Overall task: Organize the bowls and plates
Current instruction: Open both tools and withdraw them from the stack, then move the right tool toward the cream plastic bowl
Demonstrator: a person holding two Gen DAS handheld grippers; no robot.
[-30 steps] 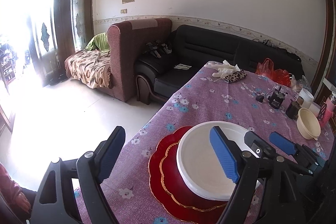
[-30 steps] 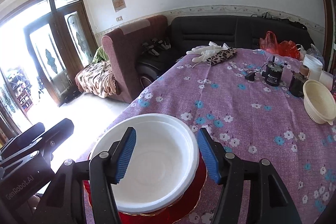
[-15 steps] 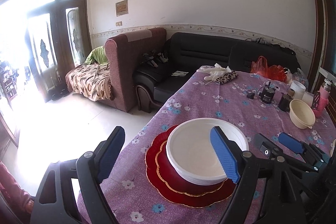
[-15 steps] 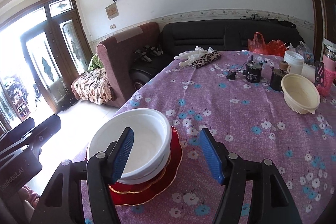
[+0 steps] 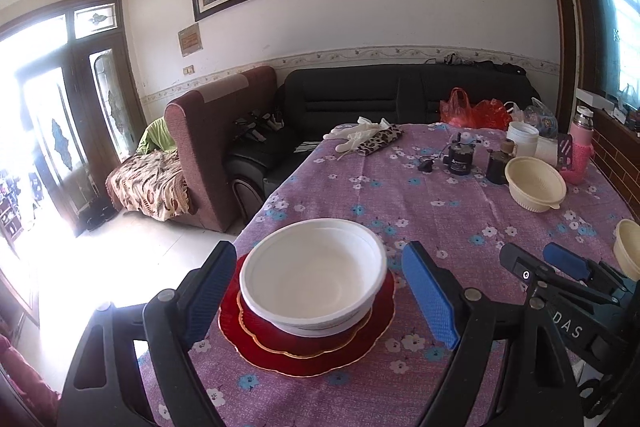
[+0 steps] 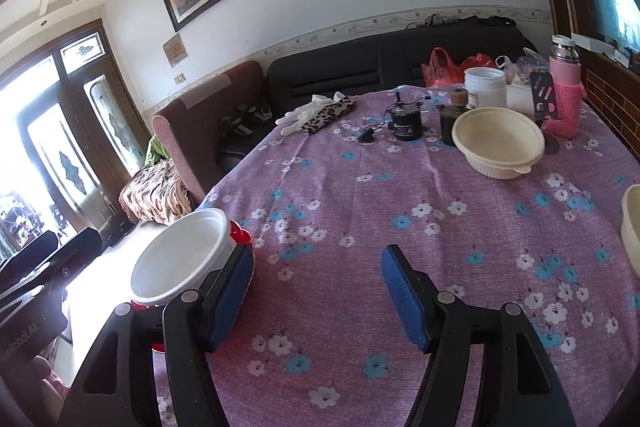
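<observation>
While both grippers are angled down over the table (image 6: 360,187), the left gripper (image 5: 316,291) is held wide open, nothing gripped, the white bowl (image 5: 314,275) on red plates (image 5: 304,343) seen between its fingers. The right gripper (image 6: 316,291), jaws just opening and empty, is kept over bare cloth, with the bowl stack just left of it at the table edge.

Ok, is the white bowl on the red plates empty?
Empty: the white bowl sits upright on the red plates, and its inside shows bare white.
</observation>
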